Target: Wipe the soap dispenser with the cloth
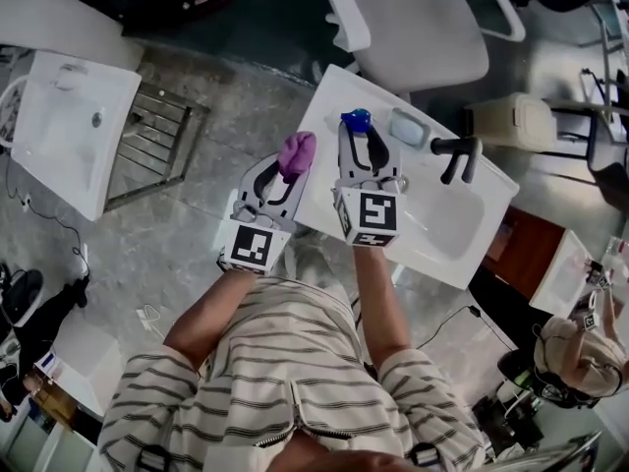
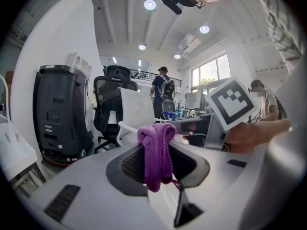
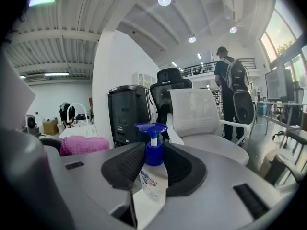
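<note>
The soap dispenser (image 3: 152, 164), a clear bottle with a blue pump top (image 1: 356, 120), stands upright between the jaws of my right gripper (image 1: 361, 138), which is shut on it and holds it up above the white sink's (image 1: 432, 239) near rim. A purple cloth (image 2: 156, 152) hangs bunched between the pads of my left gripper (image 1: 288, 165), shut on it. In the head view the cloth (image 1: 297, 152) is just left of the dispenser, a small gap between them. It also shows pink-purple at the left of the right gripper view (image 3: 84, 144).
A black faucet (image 1: 456, 154) and a soap dish (image 1: 408, 127) sit on the sink's far side. A white office chair (image 1: 413, 23) stands beyond it. Another white sink (image 1: 69, 131) and a floor grate (image 1: 155, 141) lie to the left. People stand in the background.
</note>
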Demonstrator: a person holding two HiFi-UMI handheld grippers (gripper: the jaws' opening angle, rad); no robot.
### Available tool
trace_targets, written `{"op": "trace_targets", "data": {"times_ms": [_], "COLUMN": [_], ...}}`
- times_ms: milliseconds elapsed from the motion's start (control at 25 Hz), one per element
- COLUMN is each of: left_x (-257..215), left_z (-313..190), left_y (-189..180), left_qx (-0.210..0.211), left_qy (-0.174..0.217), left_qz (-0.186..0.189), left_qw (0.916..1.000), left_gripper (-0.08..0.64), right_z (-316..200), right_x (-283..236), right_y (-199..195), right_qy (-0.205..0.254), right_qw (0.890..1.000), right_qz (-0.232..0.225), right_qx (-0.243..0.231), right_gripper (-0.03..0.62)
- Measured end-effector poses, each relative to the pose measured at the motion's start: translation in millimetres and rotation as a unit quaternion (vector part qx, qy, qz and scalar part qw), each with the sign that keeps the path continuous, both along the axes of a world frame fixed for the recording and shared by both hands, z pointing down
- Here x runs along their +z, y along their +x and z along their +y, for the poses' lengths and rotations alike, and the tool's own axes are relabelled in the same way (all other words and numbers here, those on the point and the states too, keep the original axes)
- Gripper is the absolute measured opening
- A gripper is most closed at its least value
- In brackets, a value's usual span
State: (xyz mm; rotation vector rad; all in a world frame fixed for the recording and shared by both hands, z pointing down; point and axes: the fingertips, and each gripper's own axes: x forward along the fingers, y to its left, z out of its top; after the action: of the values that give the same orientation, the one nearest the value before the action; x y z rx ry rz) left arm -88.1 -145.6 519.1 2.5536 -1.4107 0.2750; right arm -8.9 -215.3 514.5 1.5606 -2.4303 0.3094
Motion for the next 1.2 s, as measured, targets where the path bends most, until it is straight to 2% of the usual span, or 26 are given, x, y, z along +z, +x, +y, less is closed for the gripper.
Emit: {"op": "trace_targets", "data": {"times_ms": [560,800,1200], "left_x": [-47,-63,-84], "left_z": [30,43,52], "left_y": [19,28,30], "left_qx": [0.016,0.032,0.034], "left_qy": [0.039,0.059,0.084], "left_qz": [0.007,-0.002,-0.006], "left_qw": [0.9991,0.9978,0.9959], "left_gripper": [0.117,0.117,0.117], "right_z": [47,64,87], "right_x": [-69,-89,-113], "right_y": [9,10,16], "right_qy": [0.030,0.044,0.055], "right_qw": [0.999,0.999,0.998], "right_qz": [-0.020,-0.030,-0.042], "right_qx": [0.001,-0.007,-0.008], "right_gripper": [0.129,0.129,0.129]}}
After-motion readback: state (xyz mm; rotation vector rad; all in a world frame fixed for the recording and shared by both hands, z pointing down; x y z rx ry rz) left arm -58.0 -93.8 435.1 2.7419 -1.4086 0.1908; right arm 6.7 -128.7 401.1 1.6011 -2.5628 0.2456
